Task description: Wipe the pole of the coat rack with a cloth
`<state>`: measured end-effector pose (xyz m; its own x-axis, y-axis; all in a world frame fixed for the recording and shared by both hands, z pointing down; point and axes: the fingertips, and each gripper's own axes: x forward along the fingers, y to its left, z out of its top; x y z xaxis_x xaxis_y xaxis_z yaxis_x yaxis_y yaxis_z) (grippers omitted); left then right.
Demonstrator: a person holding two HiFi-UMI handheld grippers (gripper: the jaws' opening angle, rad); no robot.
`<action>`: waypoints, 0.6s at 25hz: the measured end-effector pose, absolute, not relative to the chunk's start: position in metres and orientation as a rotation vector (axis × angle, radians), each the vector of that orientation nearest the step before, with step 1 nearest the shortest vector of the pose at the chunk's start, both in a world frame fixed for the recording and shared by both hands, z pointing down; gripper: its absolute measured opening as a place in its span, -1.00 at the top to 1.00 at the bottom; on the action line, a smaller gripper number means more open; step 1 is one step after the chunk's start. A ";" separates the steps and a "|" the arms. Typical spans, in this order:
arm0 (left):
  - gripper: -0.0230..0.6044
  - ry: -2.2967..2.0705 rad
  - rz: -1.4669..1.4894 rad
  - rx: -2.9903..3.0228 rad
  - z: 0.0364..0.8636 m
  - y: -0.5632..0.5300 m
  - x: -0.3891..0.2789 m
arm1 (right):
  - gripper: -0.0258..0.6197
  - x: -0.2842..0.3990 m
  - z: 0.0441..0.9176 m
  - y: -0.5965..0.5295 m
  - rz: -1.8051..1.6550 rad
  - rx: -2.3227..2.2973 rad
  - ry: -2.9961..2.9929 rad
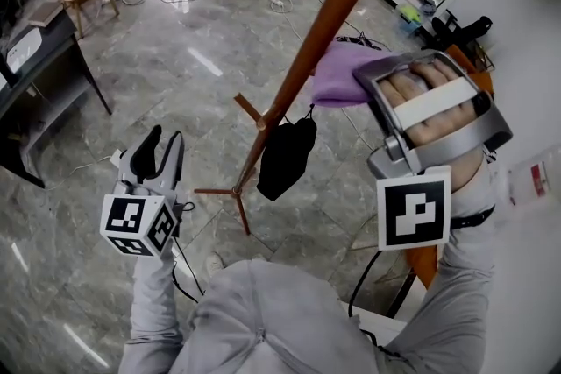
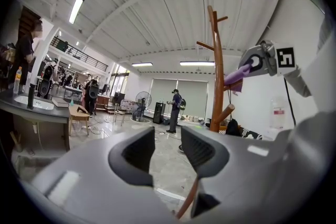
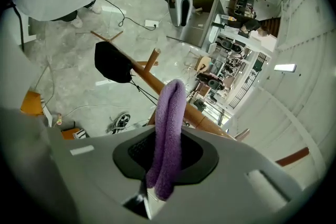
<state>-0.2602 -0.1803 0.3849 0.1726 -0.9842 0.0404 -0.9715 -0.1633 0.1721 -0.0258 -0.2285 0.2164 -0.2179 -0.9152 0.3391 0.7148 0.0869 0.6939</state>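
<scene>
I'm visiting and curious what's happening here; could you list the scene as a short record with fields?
Right gripper: shut on the purple cloth
Purple cloth: appears pressed against the coat rack pole
Left gripper: open, empty, held low, apart from the pole
Black bag: hangs on the rack, lower down the pole
Floor: grey stone tiles

Both grippers are matte grey plastic, the jaws lined with black ribbed pads (image 2: 137,152). Behind the left gripper's (image 1: 166,140) jaws sits a white cube (image 1: 138,223) printed with black square markers. The right gripper (image 3: 167,149) carries a like marker cube (image 1: 414,208) — and a pale strap (image 1: 436,101) behind its jaws. Light grey sleeves (image 1: 456,293); a black cable (image 1: 353,295) trails beneath.
</scene>
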 end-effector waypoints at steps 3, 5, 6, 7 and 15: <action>0.41 -1.918 -0.119 2.286 0.385 -0.184 -0.257 | 0.74 -0.009 0.214 -0.225 -1.512 0.302 -0.946; 0.41 -1.910 -0.117 2.294 0.383 -0.187 -0.253 | 0.74 0.000 0.209 -0.222 -1.510 0.324 -0.943; 0.41 -1.905 -0.116 2.300 0.382 -0.189 -0.251 | 0.74 0.004 0.206 -0.221 -1.510 0.334 -0.942; 0.41 -1.899 -0.114 2.307 0.381 -0.190 -0.248 | 0.74 0.008 0.204 -0.219 -1.509 0.345 -0.942; 0.41 -1.858 -0.072 2.357 0.376 -0.196 -0.226 | 0.74 0.055 0.200 -0.198 -1.427 0.453 -0.990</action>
